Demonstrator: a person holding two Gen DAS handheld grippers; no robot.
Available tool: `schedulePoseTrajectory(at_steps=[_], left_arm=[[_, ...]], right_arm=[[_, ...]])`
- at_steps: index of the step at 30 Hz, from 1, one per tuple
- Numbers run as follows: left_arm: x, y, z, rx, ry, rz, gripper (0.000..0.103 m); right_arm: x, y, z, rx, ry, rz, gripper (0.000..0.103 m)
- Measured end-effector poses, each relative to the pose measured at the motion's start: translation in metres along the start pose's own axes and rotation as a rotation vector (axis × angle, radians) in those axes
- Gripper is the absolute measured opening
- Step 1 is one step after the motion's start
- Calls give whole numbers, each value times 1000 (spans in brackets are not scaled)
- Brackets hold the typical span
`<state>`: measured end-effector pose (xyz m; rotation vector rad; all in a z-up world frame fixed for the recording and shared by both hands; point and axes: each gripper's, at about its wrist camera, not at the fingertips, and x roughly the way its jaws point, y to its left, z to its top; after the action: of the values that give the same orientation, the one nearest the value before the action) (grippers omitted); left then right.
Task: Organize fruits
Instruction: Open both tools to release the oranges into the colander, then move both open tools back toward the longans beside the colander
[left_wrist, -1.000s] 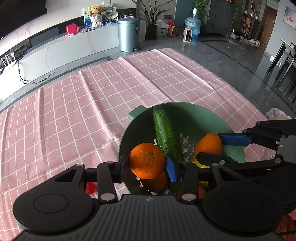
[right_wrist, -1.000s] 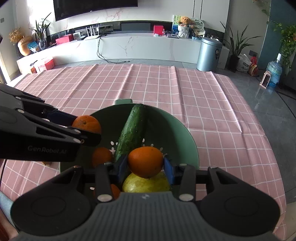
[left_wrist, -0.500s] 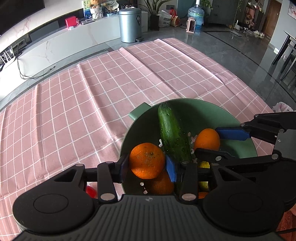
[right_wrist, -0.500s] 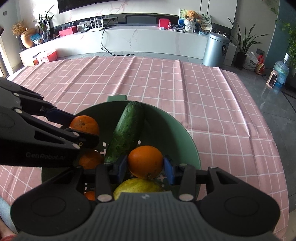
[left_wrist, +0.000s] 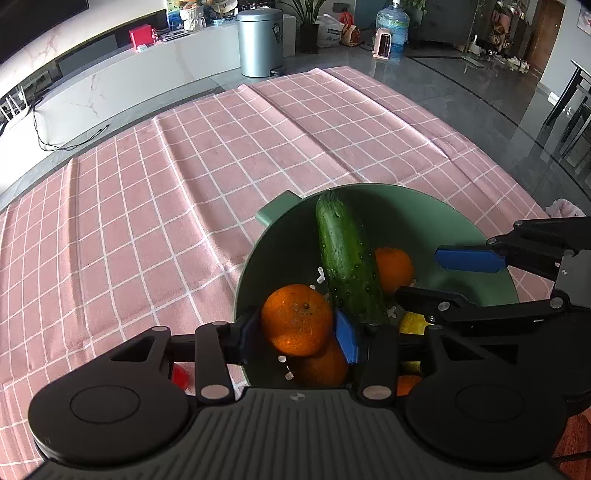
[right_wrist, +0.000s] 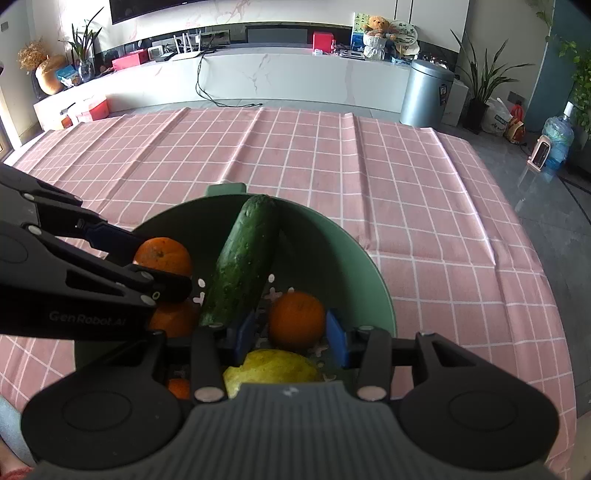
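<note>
While a pink checked cloth (right_wrist: 369, 166) covers the worktop before a marble TV bench (right_wrist: 295, 81), both claws hang over the green bowl (left_wrist: 443, 221): the left claw (left_wrist: 297, 332) is opening around one orange (left_wrist: 297, 319); the right claw (right_wrist: 290, 330) stands narrowly apart beside another orange (right_wrist: 296, 319).

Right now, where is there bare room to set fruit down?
Free: pink tablecloth left of and beyond the green bowl, and cloth right of it in the right wrist view. Crowded: the bowl, with cucumber, oranges and both grippers.

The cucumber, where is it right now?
The cucumber leans inside the green bowl, its tip on the far rim, with oranges either side.
</note>
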<state>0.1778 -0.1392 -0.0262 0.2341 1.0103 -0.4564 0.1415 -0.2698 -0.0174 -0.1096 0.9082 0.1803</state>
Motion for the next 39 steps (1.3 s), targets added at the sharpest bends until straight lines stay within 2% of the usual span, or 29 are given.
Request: schedulePoseTrajectory(at_steps=[6, 12, 17, 31, 39], left_arm=[[-7, 3, -5, -5, 5, -19, 55], [-36, 3, -11, 11, -64, -28, 63], [-62, 11, -18, 17, -108, -17, 64], [-109, 47, -70, 20, -165, 32, 64], [-114, 76, -105, -46, -175, 39, 64]], right_arm=[[-7, 3, -1, 3, -10, -23, 47], [-22, 11, -4, 21, -49, -47, 54], [-39, 24, -9, 47, -92, -39, 57], [-72, 88, -35, 136, -210, 30, 58], [-79, 122, -50, 149, -262, 52, 58]])
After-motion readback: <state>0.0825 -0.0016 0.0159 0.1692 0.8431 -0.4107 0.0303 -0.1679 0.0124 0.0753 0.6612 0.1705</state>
